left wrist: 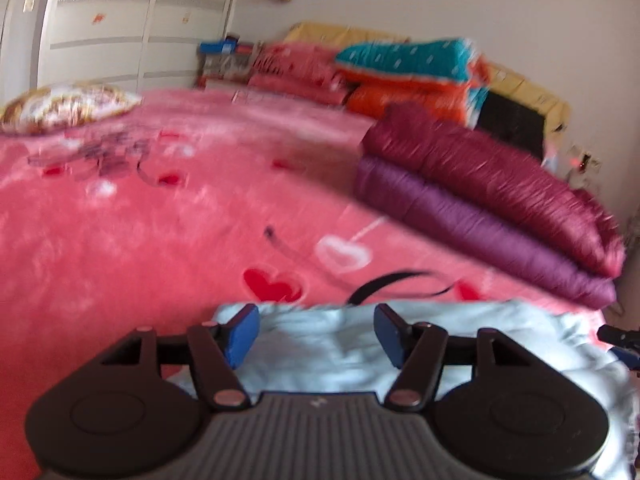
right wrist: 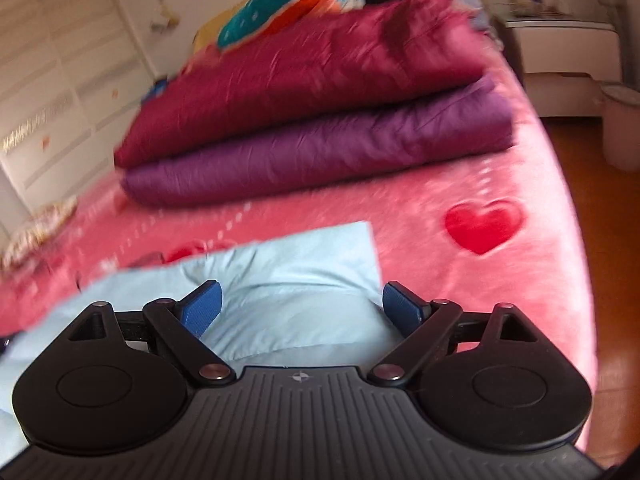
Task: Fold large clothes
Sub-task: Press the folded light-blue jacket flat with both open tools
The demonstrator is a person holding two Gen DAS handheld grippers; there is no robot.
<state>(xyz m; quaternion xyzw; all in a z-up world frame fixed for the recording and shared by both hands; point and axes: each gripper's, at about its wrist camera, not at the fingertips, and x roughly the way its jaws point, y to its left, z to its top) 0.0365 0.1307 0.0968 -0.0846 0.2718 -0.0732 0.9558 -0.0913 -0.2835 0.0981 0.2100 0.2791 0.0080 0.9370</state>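
Observation:
A pale blue garment (left wrist: 344,344) lies on the pink heart-print bedspread (left wrist: 160,216) at the near edge of the bed. My left gripper (left wrist: 316,332) hovers over it, open, with nothing pinched between its blue pads (left wrist: 242,332). In the right wrist view the same pale blue garment (right wrist: 288,280) spreads below my right gripper (right wrist: 302,308), whose jaws stand wide apart and open above the cloth. Both views are blurred. A dark strap (left wrist: 384,280) lies on the bedspread just beyond the garment.
Two folded quilted coats are stacked at the right, maroon (right wrist: 304,64) over purple (right wrist: 320,152). Folded teal and orange bedding (left wrist: 408,68) and a patterned pillow (left wrist: 64,106) sit farther back. A white wardrobe (left wrist: 120,24) stands behind; a nightstand (right wrist: 560,52), bin (right wrist: 622,124) and wooden floor lie right.

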